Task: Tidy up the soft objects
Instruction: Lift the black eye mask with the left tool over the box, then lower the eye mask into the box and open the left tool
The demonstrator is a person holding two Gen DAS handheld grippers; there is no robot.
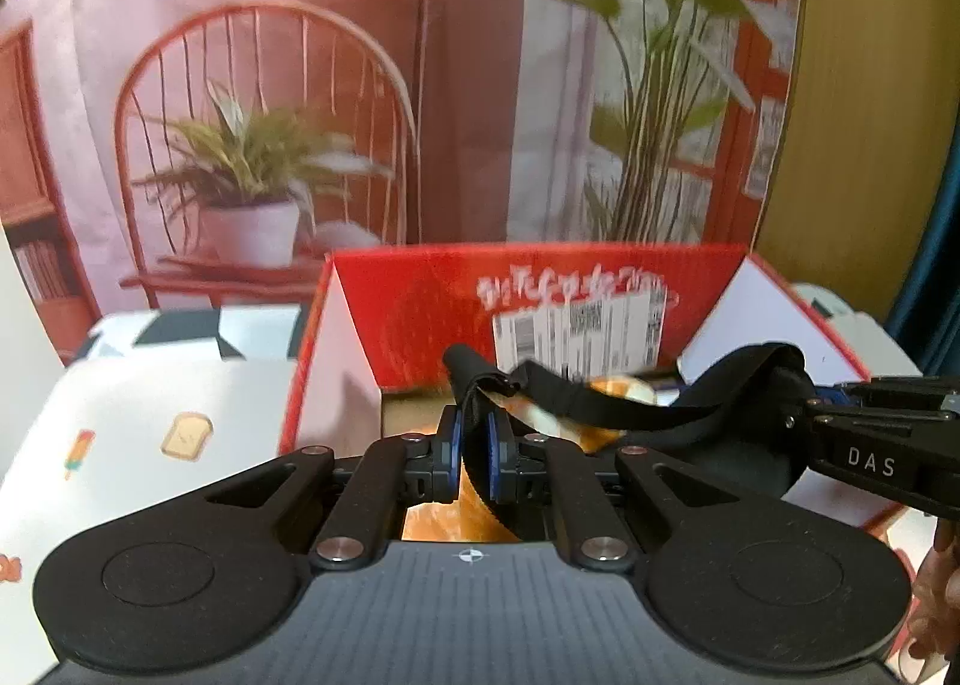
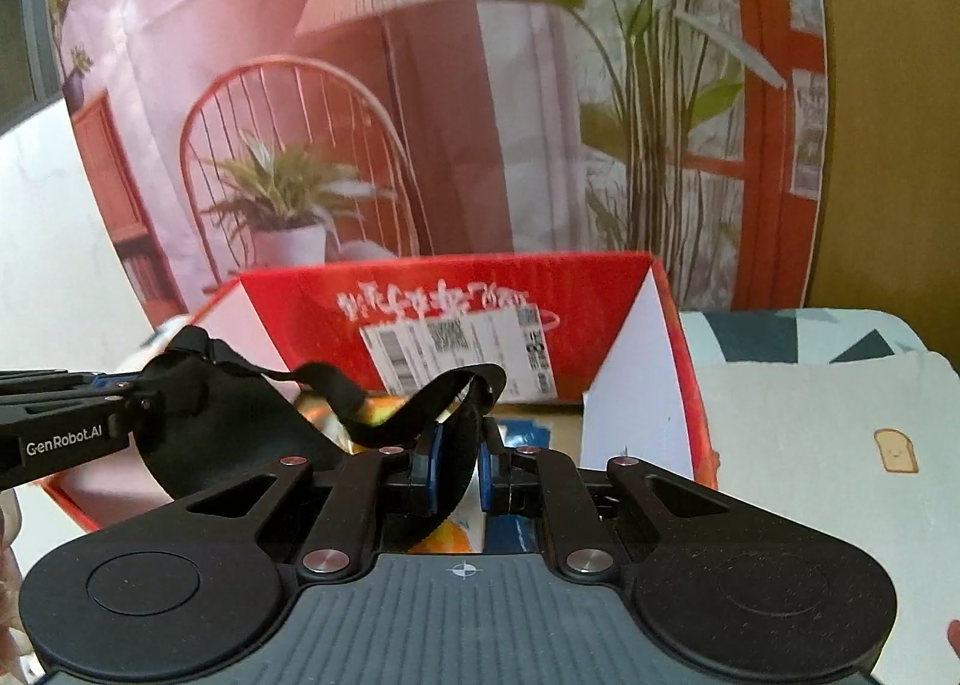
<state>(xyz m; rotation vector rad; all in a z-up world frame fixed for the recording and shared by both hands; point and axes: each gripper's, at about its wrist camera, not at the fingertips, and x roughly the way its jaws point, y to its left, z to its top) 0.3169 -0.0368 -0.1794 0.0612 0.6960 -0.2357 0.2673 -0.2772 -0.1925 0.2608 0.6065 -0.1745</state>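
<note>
While the black eye mask (image 1: pixel 738 421) hangs stretched over the open red box (image 1: pixel 540 295), both tongs pinch it: left gripper (image 1: pixel 475 454) one end, right gripper (image 2: pixel 457 466) the other. Risk: strap (image 1: pixel 576 394) snags the box's 3 o'clock flap (image 1: pixel 774 319), or thin fabric slips out. Open room only straight down; flaps crowd both sides.

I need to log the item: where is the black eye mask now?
The black eye mask hangs between both shut grippers, left gripper and right gripper, just above the open red box.

Staged home-like set, printed backdrop (image 1: pixel 270 103) of chair and plants, patterned tablecloth (image 1: pixel 150 415), red cardboard box (image 1: pixel 414 301)
</note>
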